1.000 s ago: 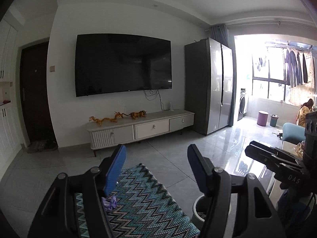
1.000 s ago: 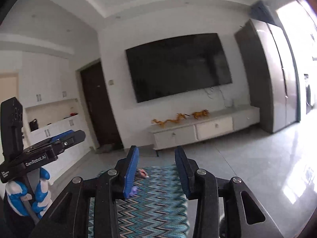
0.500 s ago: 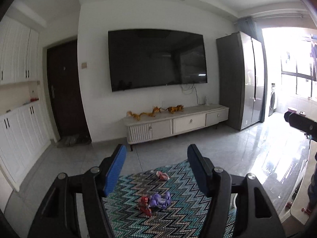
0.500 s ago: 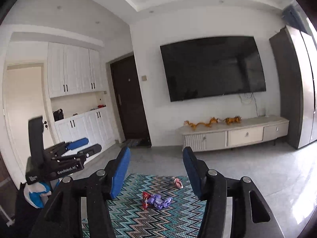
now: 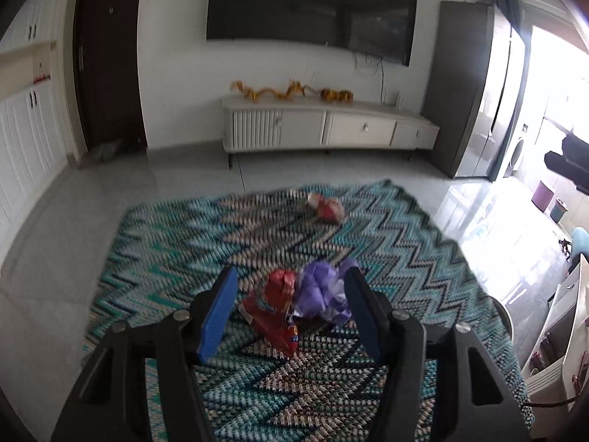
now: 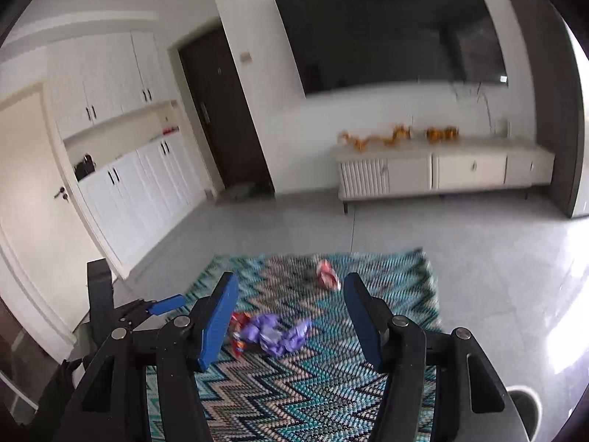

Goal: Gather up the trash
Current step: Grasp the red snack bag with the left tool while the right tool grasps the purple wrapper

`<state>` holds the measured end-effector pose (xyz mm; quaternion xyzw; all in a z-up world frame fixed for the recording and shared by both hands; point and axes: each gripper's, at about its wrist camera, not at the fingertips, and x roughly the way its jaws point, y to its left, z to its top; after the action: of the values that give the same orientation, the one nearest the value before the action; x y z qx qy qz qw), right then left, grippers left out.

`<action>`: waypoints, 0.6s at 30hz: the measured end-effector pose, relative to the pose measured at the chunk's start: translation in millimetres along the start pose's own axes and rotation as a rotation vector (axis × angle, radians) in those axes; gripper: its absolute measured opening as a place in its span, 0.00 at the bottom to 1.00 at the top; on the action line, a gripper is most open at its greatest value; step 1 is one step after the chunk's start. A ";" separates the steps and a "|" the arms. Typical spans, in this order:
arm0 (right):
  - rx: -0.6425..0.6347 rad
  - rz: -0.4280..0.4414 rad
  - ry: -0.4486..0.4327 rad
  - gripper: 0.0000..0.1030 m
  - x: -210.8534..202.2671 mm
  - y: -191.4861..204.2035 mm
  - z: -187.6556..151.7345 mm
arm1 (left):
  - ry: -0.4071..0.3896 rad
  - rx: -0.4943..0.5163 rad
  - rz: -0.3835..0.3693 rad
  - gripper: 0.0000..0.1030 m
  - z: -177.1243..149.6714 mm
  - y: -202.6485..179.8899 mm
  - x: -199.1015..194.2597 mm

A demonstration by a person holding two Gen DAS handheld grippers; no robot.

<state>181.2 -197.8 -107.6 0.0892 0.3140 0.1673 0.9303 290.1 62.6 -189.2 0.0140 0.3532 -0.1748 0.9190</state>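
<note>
Closing in on litter scattered across a zigzag-patterned rug [image 5: 386, 243], a person is bringing two handheld grippers down toward the floor of a living room, with a television [image 5: 313, 3] and a low white media cabinet [image 5: 331, 129] against the far wall. The left gripper [image 5: 291, 309] is framing a crumpled red snack wrapper [image 5: 274, 313] and a crumpled purple wrapper [image 5: 324, 293], which are lying touching one another near the middle of the rug; its blue-padded fingers [image 5: 217, 316] are spread and narrowing, with the wrappers seen between them but not yet pinched. The right gripper [image 6: 291, 315] is hanging farther back, its fingers [image 6: 217, 318] spread and widening, with nothing held; in its view the same purple wrapper [image 6: 276, 333] and the red one [image 6: 237, 331] are sitting low and to the left, and a third piece, a red-and-white wrapper [image 6: 327, 276], is lying apart toward the rug's far edge. A round bin rim [image 6: 524, 397] is just showing at the lower right of the right wrist view.

The approach to the first pickup appears to be the step in hand. The next move is likely calling for the left fingers to drop onto the red wrapper and pinch it alone, since the purple one is touching it and may be dragged along.
</note>
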 end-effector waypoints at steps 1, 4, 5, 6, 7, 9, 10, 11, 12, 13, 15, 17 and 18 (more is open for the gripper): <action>0.006 -0.001 0.027 0.56 14.9 -2.7 -6.1 | 0.015 -0.011 -0.006 0.50 -1.6 6.9 11.4; 0.016 0.001 0.103 0.56 52.5 -12.4 -22.6 | 0.054 -0.055 -0.031 0.43 -10.2 18.8 44.2; 0.017 0.003 0.130 0.56 66.0 -14.2 -28.6 | 0.064 -0.063 -0.030 0.41 -11.5 22.6 54.5; 0.016 0.003 0.145 0.56 73.1 -13.2 -32.9 | 0.072 -0.076 -0.028 0.37 -14.5 27.4 63.2; 0.013 0.003 0.160 0.56 80.7 -12.8 -36.6 | 0.079 -0.095 -0.029 0.35 -18.3 32.0 68.4; 0.010 0.006 0.186 0.56 94.6 -12.4 -43.6 | 0.085 -0.143 -0.033 0.27 -24.4 47.6 77.8; 0.009 0.010 0.201 0.56 102.6 -12.1 -47.3 | 0.083 -0.174 -0.038 0.25 -29.0 57.1 79.8; 0.007 0.013 0.212 0.56 108.0 -11.9 -49.1 | 0.080 -0.202 -0.044 0.20 -33.0 67.0 81.9; 0.001 0.018 0.224 0.56 114.7 -10.3 -52.0 | 0.074 -0.235 -0.054 0.18 -37.9 77.1 81.7; -0.004 0.022 0.233 0.56 119.9 -8.8 -54.3 | 0.065 -0.261 -0.069 0.17 -41.3 84.9 80.4; -0.017 0.034 0.257 0.56 133.1 -2.5 -59.1 | 0.046 -0.297 -0.086 0.15 -48.8 96.9 75.7; -0.040 0.046 0.280 0.56 144.7 6.2 -64.8 | 0.035 -0.309 -0.092 0.13 -53.5 102.4 71.3; -0.049 0.050 0.288 0.56 149.7 10.1 -66.8 | 0.030 -0.317 -0.097 0.12 -55.9 104.5 68.8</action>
<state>249.4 -129.4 -240.4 0.0494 0.4378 0.2092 0.8730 336.1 147.7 -286.4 -0.1456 0.3903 -0.1611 0.8947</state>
